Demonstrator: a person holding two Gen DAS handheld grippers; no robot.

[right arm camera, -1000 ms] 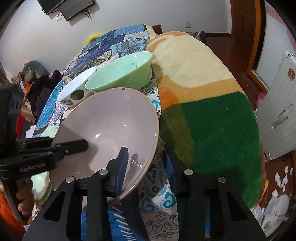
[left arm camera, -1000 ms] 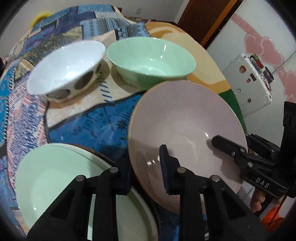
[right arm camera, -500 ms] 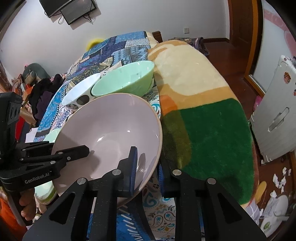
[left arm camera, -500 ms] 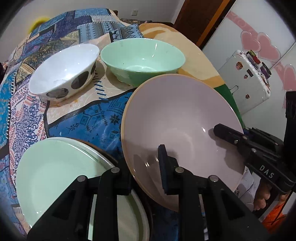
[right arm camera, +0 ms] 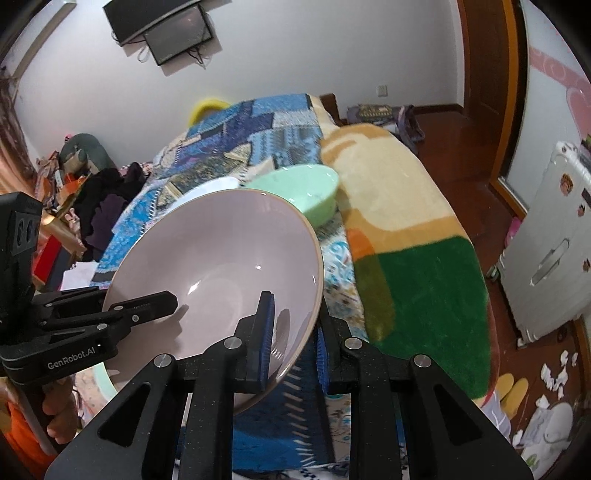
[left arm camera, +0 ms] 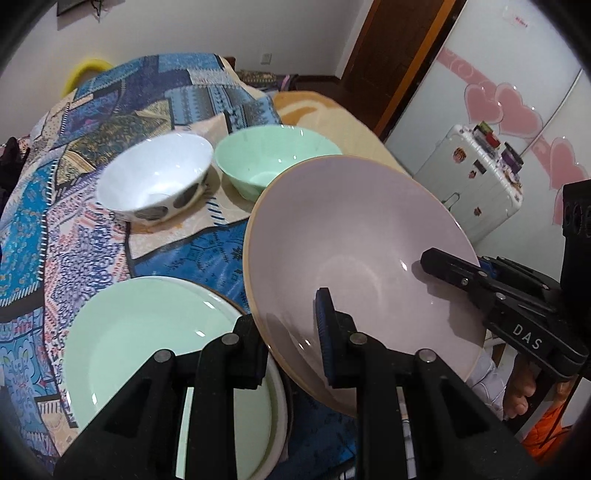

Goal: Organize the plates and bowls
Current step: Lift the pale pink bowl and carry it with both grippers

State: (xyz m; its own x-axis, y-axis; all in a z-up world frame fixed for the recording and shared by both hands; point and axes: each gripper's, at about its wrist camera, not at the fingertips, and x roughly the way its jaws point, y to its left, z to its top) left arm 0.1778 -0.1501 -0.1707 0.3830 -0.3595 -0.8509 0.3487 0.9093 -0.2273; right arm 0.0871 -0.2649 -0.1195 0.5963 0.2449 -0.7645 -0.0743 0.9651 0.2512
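While both the left gripper (left arm camera: pixel 291 332) and right gripper (right arm camera: pixel 293 341) clamp opposite rims of the pink bowl (left arm camera: pixel 354 251), lifted between them, the green bowl (left arm camera: pixel 273 162) and white bowl (left arm camera: pixel 155 177) beyond remain unstacked.

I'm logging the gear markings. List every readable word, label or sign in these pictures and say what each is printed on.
"DAS": on the side of the right gripper, seen from the left wrist.
"GenRobot.AI": on the side of the left gripper, seen from the right wrist.
Stickers on the white suitcase: too small to read.
Small red label on the wardrobe door: blurred, unreadable.
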